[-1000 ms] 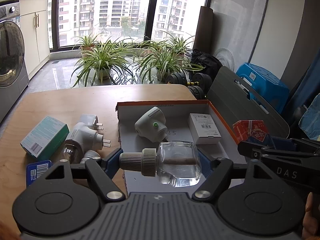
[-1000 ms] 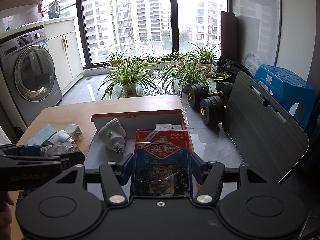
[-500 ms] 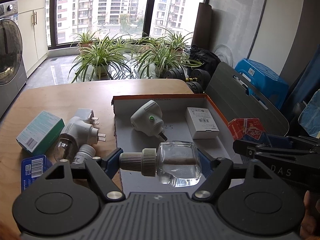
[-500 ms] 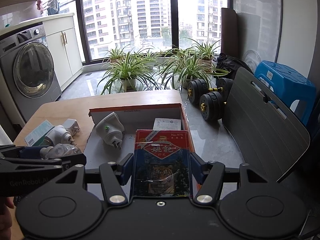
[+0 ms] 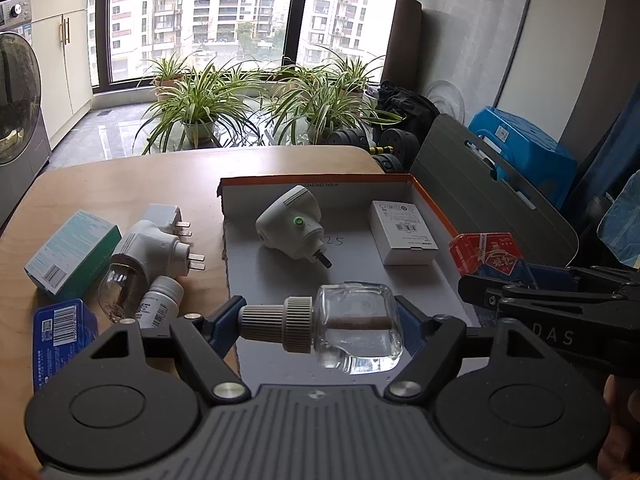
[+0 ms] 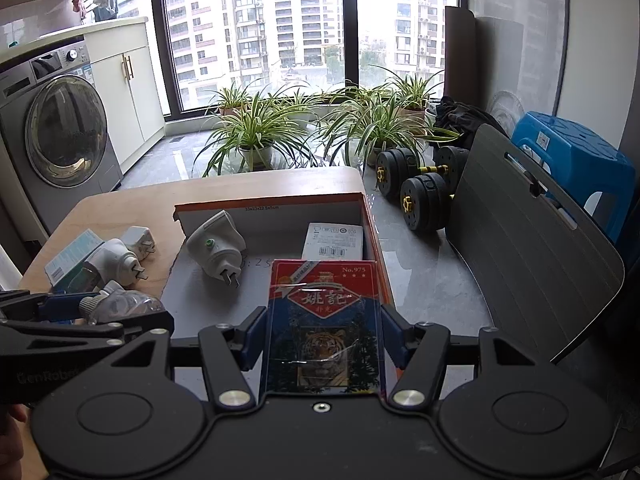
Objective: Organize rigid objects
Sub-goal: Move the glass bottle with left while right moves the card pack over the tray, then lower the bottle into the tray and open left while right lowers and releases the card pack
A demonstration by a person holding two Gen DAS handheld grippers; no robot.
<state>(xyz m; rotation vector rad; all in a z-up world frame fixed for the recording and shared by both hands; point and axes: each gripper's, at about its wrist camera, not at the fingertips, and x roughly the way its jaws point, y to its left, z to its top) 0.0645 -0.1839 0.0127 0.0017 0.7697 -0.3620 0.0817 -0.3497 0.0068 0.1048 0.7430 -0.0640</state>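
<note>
The wooden table point(image 5: 120, 176) carries an open cardboard box point(image 5: 320, 182) with an orange rim, set against the table's right edge. Inside the box a white plug-in device point(image 5: 289, 222) with a green button lies on its side toward the far left corner, and a small white carton point(image 5: 402, 236) lies flat near the right wall.

On the bare table left of the box sits a cluster: a teal carton point(image 5: 72, 250) nearest the left edge, a white plug adapter point(image 5: 154, 248) with a smaller white charger point(image 5: 162, 216) just behind it, a clear bulb-shaped bottle point(image 5: 120, 294), a little white pill bottle point(image 5: 160, 306), and a blue tin point(image 5: 64, 326) toward the near edge.

The left gripper point(image 5: 320, 322) is clamped on a clear glass bottle point(image 5: 358, 330) with a grey screw cap, held sideways above the near part of the box. The right gripper point(image 6: 323, 336) is closed on a red and blue pack of playing cards point(image 6: 323, 320), held over the box's near right corner.
</note>
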